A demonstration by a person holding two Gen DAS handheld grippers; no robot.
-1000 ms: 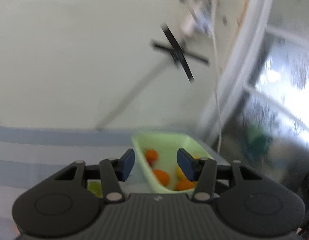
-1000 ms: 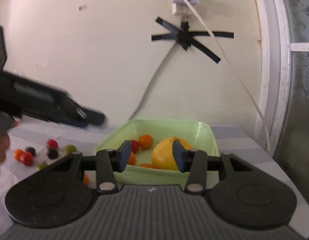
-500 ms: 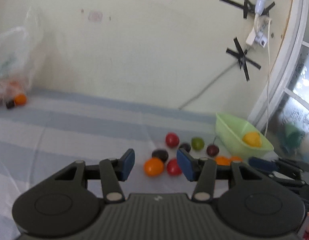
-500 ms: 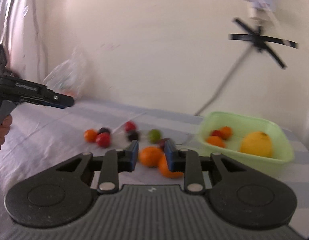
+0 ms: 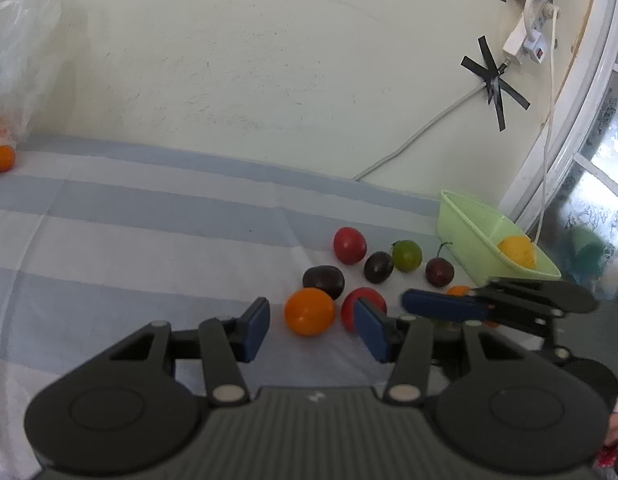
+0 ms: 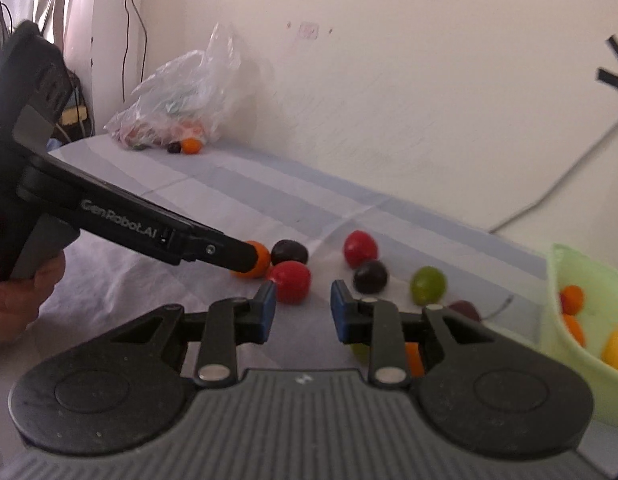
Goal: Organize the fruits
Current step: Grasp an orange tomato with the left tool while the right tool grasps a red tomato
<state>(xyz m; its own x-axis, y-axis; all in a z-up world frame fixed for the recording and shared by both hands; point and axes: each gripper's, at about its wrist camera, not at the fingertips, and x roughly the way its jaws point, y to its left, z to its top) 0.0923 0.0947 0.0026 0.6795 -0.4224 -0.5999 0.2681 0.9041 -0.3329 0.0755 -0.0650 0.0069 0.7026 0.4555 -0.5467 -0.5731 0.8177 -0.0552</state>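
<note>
The orange fruit (image 5: 309, 311) lies on the striped cloth (image 5: 149, 232) just ahead of the half-open, empty left tongs (image 5: 311, 330), nearer than the narrow, empty right tongs (image 6: 302, 311).

Both my hand-held grippers angled down, jaws parted and empty.

My left hand-held gripper (image 5: 312, 328) tilts downward with a moderate gap between its blue pads (image 5: 256, 328), gripping nothing. My right hand-held gripper (image 6: 302, 311) slants down too, its jaws having just been closing, narrow gap, nothing between them. My left hand (image 6: 19, 292) wraps its handle.
</note>
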